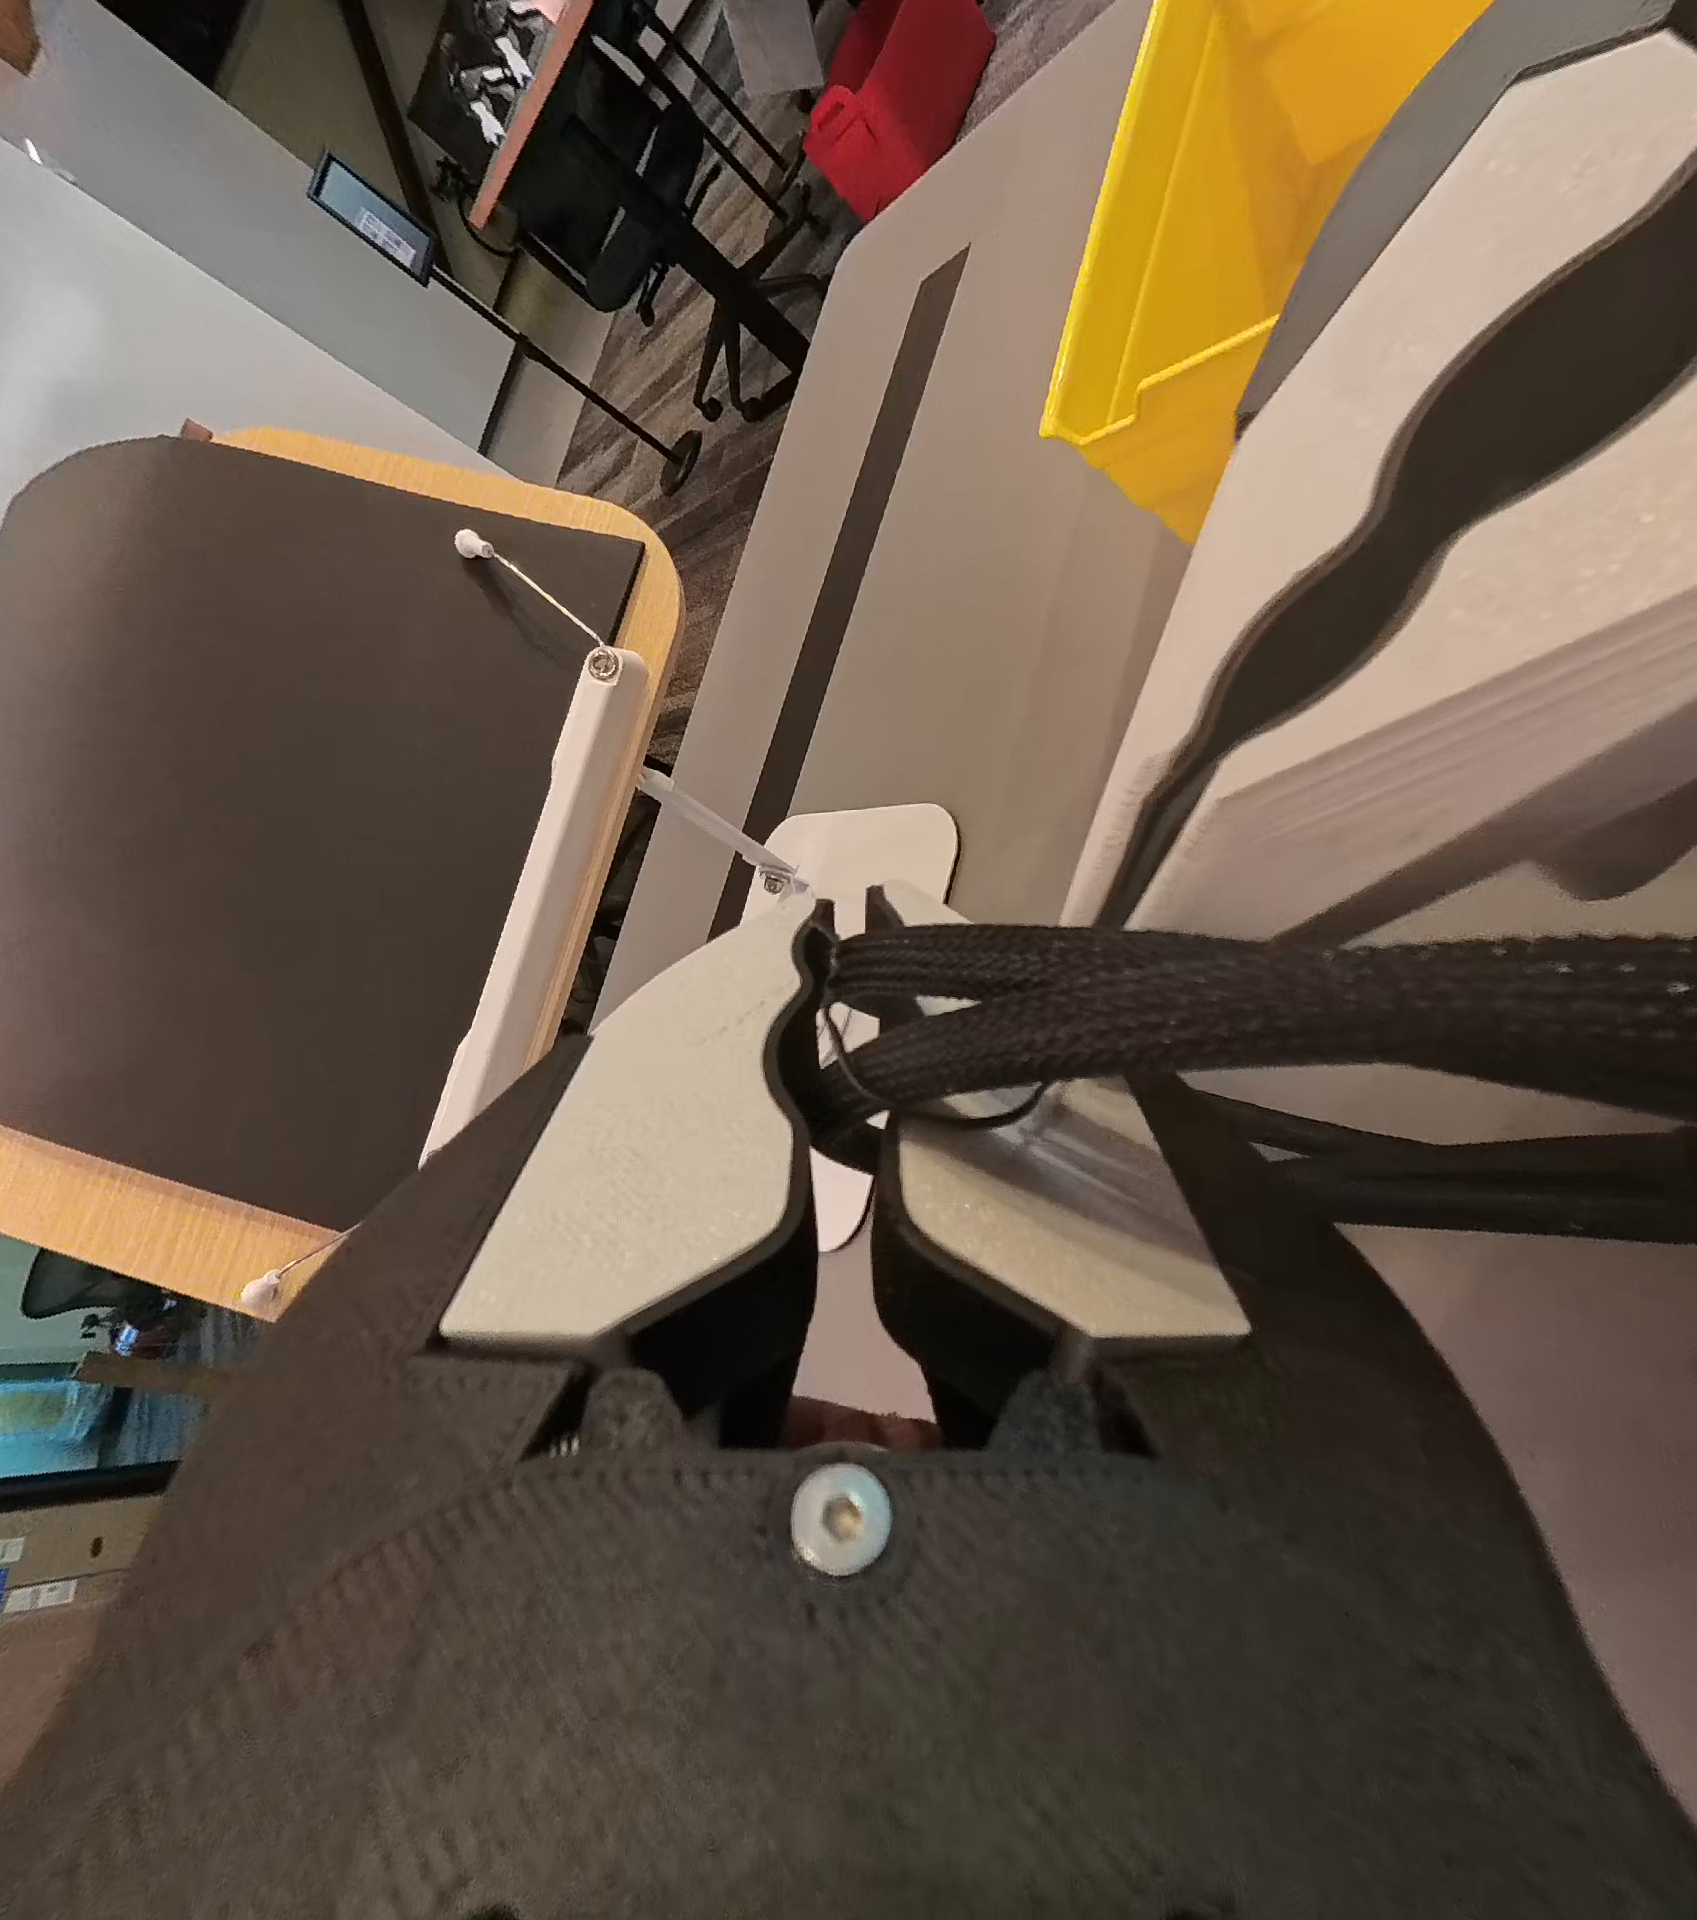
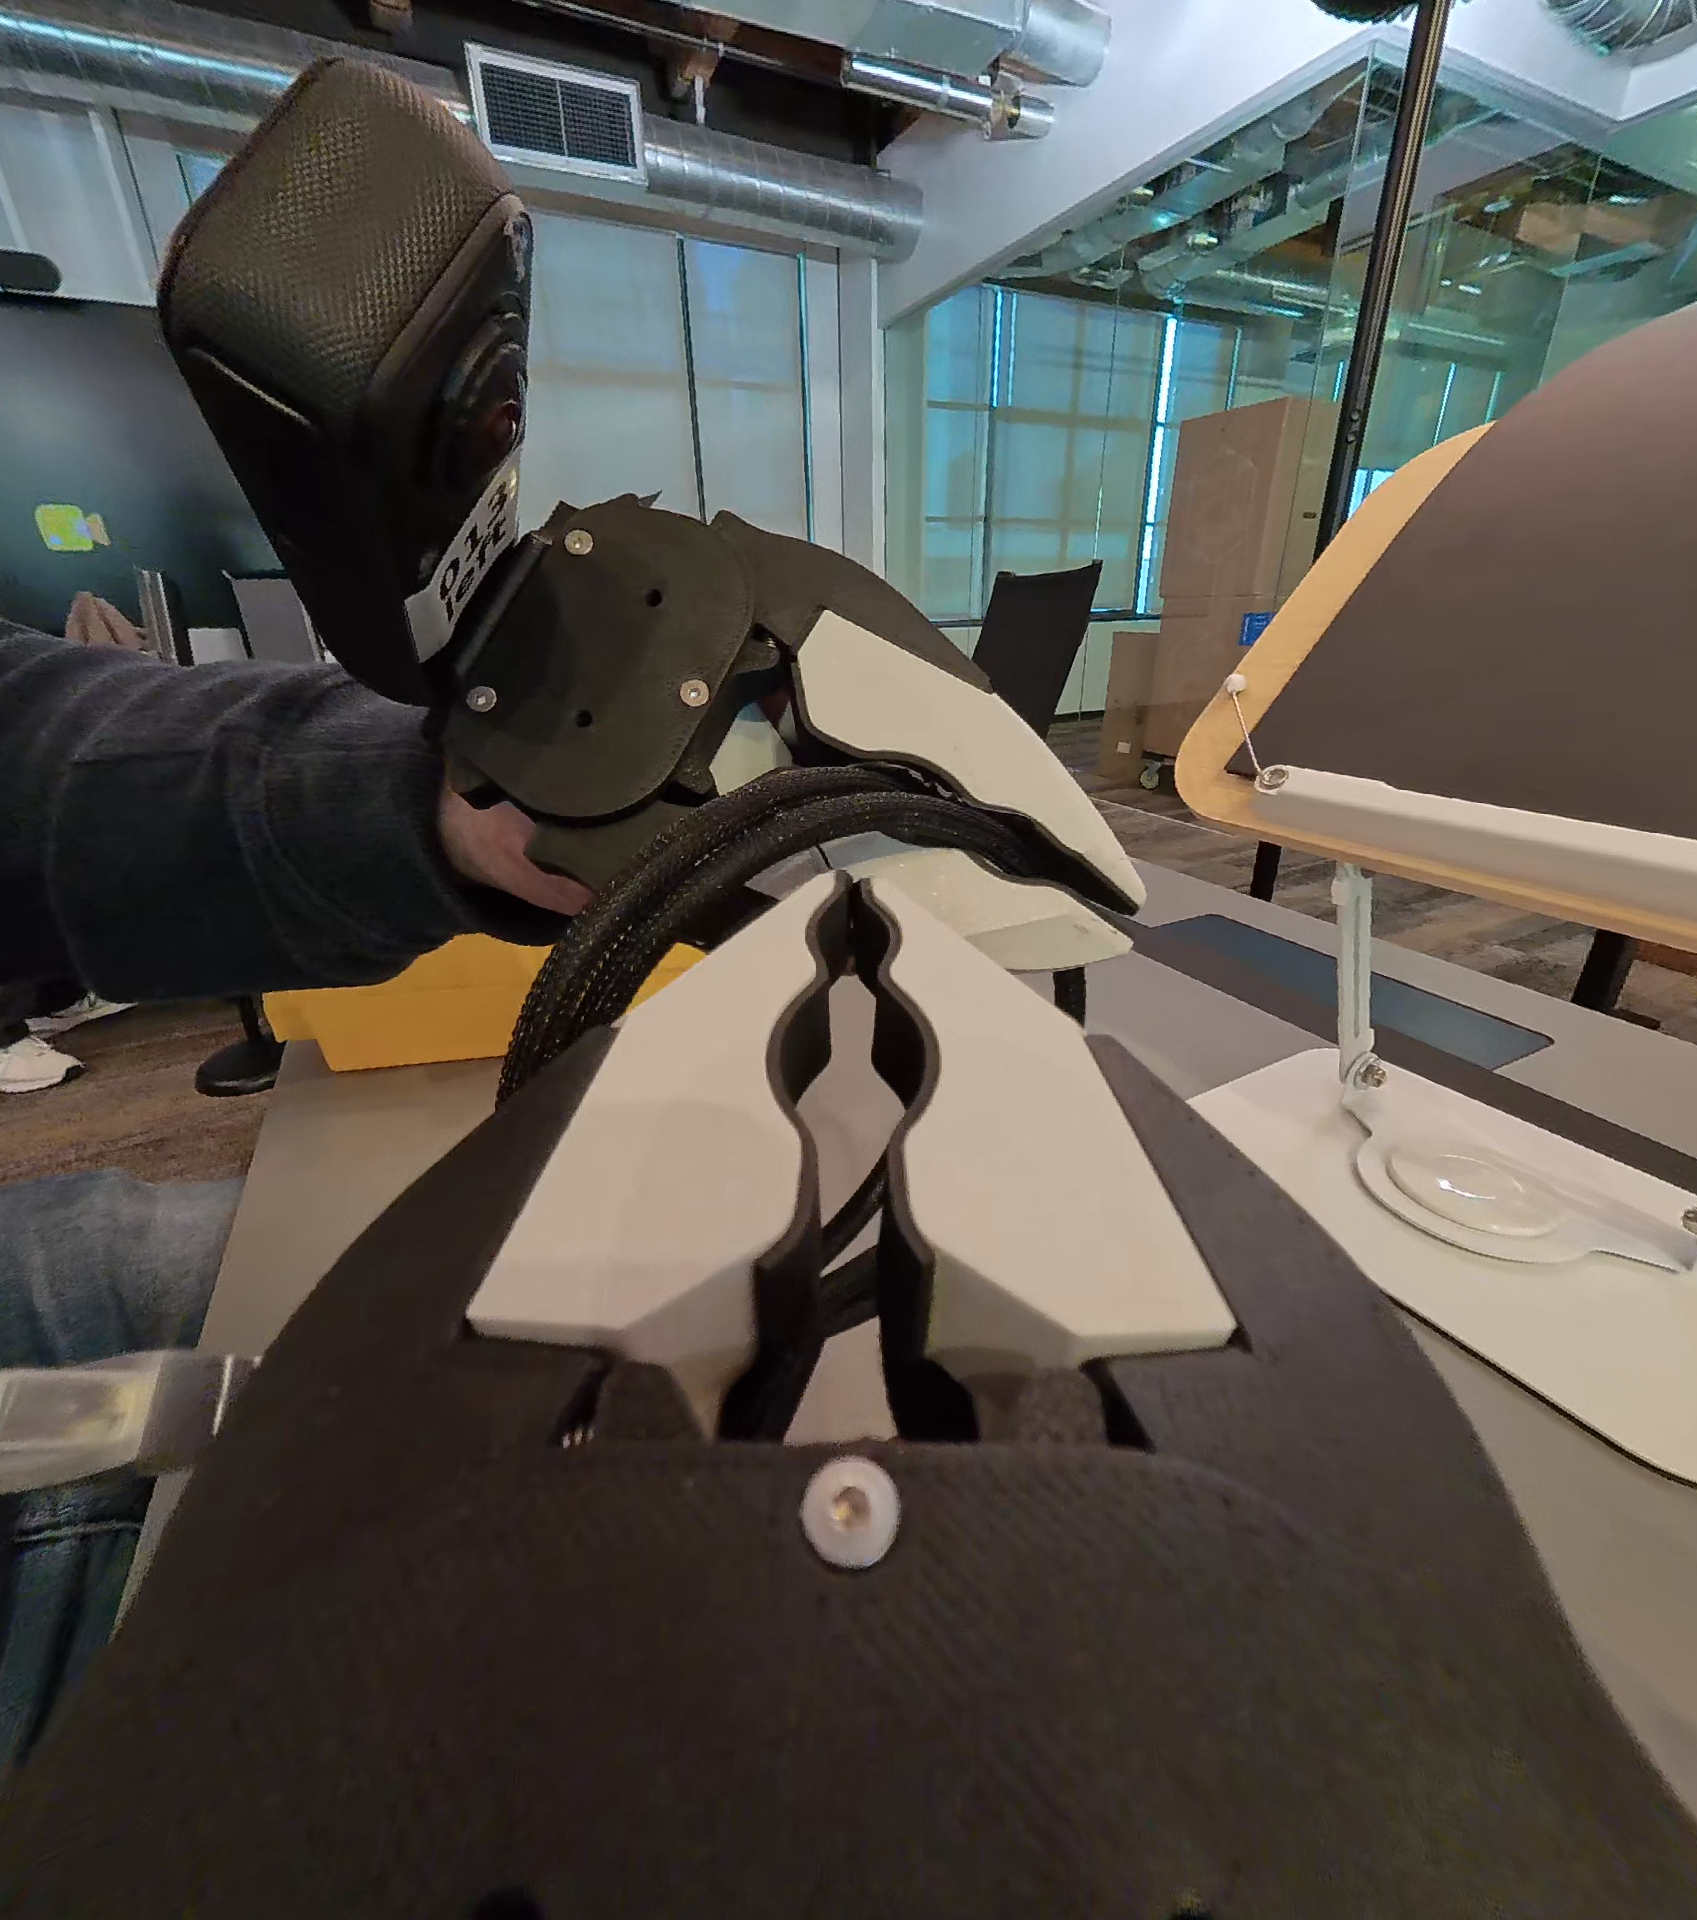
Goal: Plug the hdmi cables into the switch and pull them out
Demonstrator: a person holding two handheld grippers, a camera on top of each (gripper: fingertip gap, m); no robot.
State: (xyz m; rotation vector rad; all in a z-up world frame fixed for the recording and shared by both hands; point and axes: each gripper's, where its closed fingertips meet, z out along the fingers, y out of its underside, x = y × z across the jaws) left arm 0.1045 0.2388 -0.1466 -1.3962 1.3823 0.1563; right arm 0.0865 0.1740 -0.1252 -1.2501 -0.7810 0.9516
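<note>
My left gripper (image 1: 849,914) is shut on a bundle of black braided cables (image 1: 1239,987) close to its fingertips; the cables run off to the right. The right wrist view shows the same grasp: the left gripper (image 2: 1119,920), held by a hand in a dark sleeve (image 2: 148,810), clamps the looping cables (image 2: 678,862). My right gripper (image 2: 854,888) is shut with its fingertips touching and nothing showing between them. More cable shows below it through the finger gaps. In the left wrist view the right gripper (image 1: 1161,821) sits just above the cables. I cannot make out the switch.
A yellow bin (image 1: 1187,260) stands on the grey table (image 1: 979,520) and also shows behind the cables (image 2: 428,1008). A tilted dark board on a wooden panel (image 2: 1602,623) rises from a white base plate (image 2: 1550,1351) at the right. A pale blurred block (image 2: 44,1423) lies at the left edge. Spacing between my two grippers at the tips: around 6 cm.
</note>
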